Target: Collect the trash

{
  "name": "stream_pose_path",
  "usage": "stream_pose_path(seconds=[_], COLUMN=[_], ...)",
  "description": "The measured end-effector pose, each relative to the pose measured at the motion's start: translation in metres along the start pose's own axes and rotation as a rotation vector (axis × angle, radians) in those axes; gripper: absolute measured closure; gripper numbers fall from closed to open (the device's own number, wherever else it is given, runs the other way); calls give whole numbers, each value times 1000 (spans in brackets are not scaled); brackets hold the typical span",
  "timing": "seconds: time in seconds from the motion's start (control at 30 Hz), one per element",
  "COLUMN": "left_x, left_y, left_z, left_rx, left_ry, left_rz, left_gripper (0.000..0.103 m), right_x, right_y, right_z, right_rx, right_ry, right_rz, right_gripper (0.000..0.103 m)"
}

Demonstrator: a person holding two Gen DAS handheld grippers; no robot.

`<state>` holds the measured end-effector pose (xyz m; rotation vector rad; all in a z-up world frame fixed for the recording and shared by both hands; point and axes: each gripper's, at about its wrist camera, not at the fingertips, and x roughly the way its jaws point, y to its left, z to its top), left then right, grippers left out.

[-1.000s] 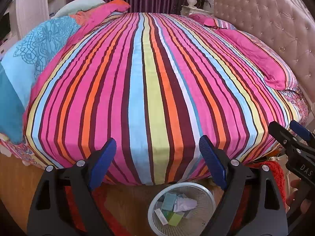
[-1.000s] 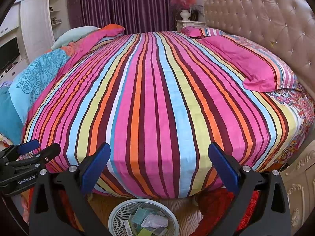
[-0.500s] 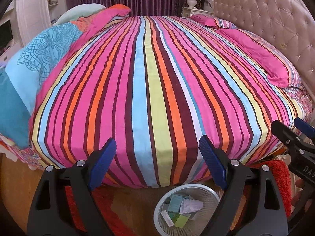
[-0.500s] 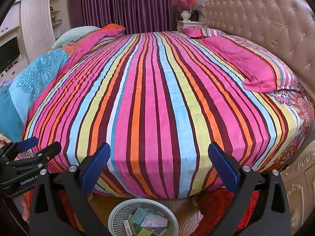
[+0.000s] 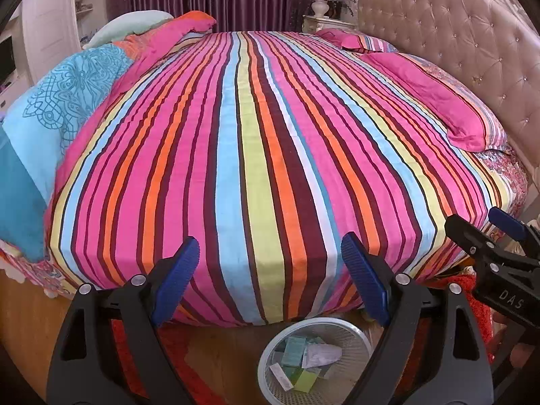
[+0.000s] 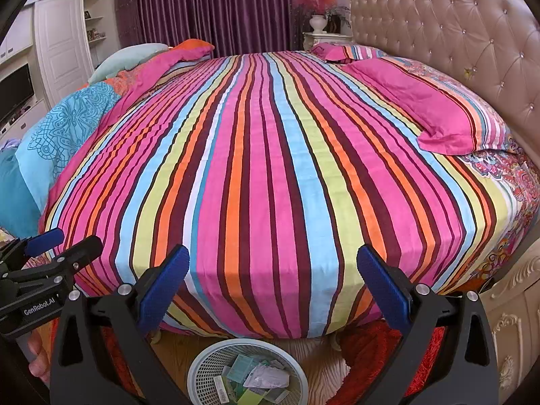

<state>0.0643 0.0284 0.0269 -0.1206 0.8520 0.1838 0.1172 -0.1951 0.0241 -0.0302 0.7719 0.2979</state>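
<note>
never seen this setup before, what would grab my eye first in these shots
The striped bedspread fills the middle of both views, running back to purple curtains, with a tufted headboard at the right. Below the bed's near edge, a white mesh wastebasket on the floor holds wrappers and crumpled paper. The left gripper and right gripper frame it, blue-padded fingers spread open and holding nothing.

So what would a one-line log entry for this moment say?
left gripper: open, empty | right gripper: open, empty | basket: holds trash | striped bed: no trash seen

White mesh basket on floor holds paper trash.
</note>
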Motion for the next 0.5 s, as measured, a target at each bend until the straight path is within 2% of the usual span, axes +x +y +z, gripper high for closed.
stream_pose_path(seconds=[0.23, 0.5], left_x=[-6, -13], left_y=[-7, -11], left_z=[-2, 6], left_rx=[11, 14], left_ry=[-53, -59], left_rz=[32, 67], left_gripper=[19, 19], right_x=[0, 0], right_y=[0, 0], right_z=[1, 1], right_rx=[7, 7], right_ry=[4, 4], right_rz=[2, 2], right_gripper=[8, 8])
